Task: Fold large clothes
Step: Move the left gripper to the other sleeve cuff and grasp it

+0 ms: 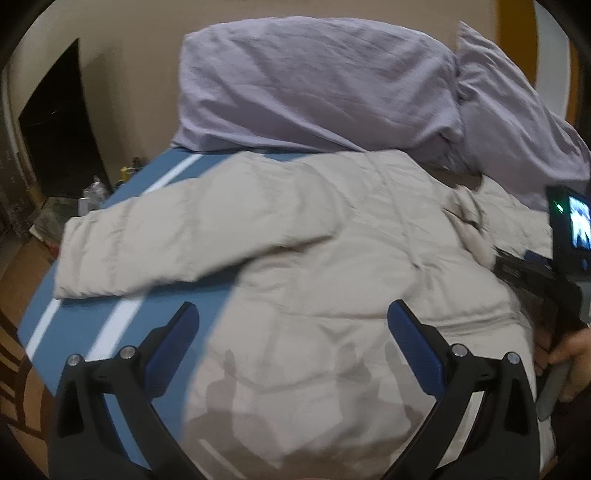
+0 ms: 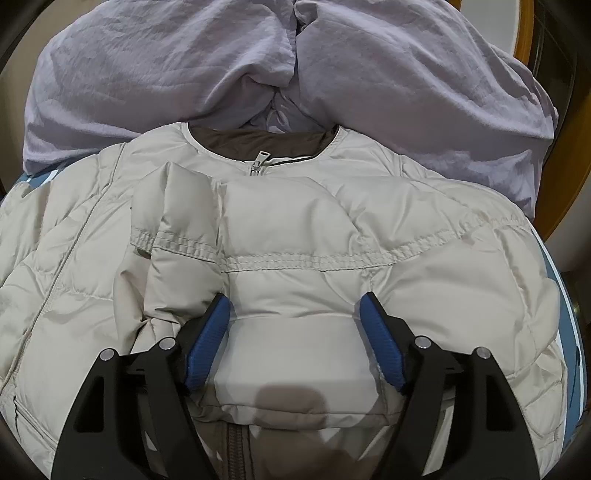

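A beige quilted puffer jacket (image 2: 295, 229) lies front up on a blue bed sheet, zipped, collar toward the pillows. One sleeve (image 2: 229, 280) is folded across its chest. My right gripper (image 2: 293, 306) is open, its jaws either side of that sleeve's cuff end. In the left wrist view the jacket (image 1: 314, 266) fills the middle, and its other sleeve (image 1: 155, 240) stretches left over the sheet. My left gripper (image 1: 291, 317) is open and empty above the jacket's lower body. The right gripper's body (image 1: 546, 280) shows at the right edge.
Two lilac pillows (image 1: 314, 85) (image 2: 184, 74) lie at the head of the bed behind the collar. The blue sheet with white stripes (image 1: 122, 321) ends at the left edge, with brown floor and clutter (image 1: 55, 214) beyond. A wooden headboard (image 2: 524, 29) curves at the right.
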`<act>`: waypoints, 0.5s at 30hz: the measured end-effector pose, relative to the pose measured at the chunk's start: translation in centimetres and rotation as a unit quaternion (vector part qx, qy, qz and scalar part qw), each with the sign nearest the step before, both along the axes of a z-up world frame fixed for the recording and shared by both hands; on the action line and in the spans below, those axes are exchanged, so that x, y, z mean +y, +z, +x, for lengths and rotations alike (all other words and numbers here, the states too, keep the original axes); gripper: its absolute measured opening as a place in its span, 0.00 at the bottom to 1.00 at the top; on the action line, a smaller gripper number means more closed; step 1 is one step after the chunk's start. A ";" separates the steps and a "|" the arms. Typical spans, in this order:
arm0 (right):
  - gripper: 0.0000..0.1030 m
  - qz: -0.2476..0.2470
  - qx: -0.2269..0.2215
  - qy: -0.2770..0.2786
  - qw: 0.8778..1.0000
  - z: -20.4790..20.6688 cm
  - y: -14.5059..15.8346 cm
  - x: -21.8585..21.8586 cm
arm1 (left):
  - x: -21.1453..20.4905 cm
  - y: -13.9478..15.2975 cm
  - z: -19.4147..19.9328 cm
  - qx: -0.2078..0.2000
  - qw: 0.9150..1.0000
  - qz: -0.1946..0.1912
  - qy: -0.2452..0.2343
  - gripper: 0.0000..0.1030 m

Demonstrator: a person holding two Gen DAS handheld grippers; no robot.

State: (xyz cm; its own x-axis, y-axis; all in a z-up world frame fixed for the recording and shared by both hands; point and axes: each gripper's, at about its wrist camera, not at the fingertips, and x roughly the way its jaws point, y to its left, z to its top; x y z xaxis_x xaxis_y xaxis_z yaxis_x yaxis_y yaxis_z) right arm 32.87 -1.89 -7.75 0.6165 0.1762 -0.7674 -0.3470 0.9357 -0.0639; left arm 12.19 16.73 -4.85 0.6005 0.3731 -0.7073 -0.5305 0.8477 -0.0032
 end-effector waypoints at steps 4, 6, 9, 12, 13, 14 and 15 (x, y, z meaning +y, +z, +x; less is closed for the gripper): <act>0.73 0.003 0.001 0.000 1.000 0.0 0.0 -0.1 | 2.6 0.3 -1.0 -0.002 1.000 0.004 0.026 0.98; 0.73 0.003 0.001 -0.001 1.000 0.0 0.0 -0.1 | 4.2 0.3 -1.5 -0.001 0.999 0.008 0.041 0.98; 0.73 0.003 0.001 -0.001 1.000 0.0 0.0 -0.1 | 6.4 0.1 -2.1 -0.001 0.998 0.006 0.057 0.98; 0.73 0.003 0.001 -0.001 1.000 0.0 0.0 -0.1 | 8.8 -0.2 -2.6 0.001 0.997 -0.002 0.076 0.98; 0.73 0.003 0.001 -0.001 1.000 0.0 0.0 -0.1 | 9.6 -0.4 -2.7 0.002 0.997 -0.007 0.081 0.98; 0.73 0.003 0.001 -0.001 1.000 0.0 0.0 -0.1 | 10.6 -0.6 -2.9 0.003 0.996 -0.013 0.087 0.98; 0.73 0.004 0.001 -0.001 1.000 0.0 0.0 -0.1 | 11.5 -0.9 -3.0 0.004 0.996 -0.018 0.092 0.98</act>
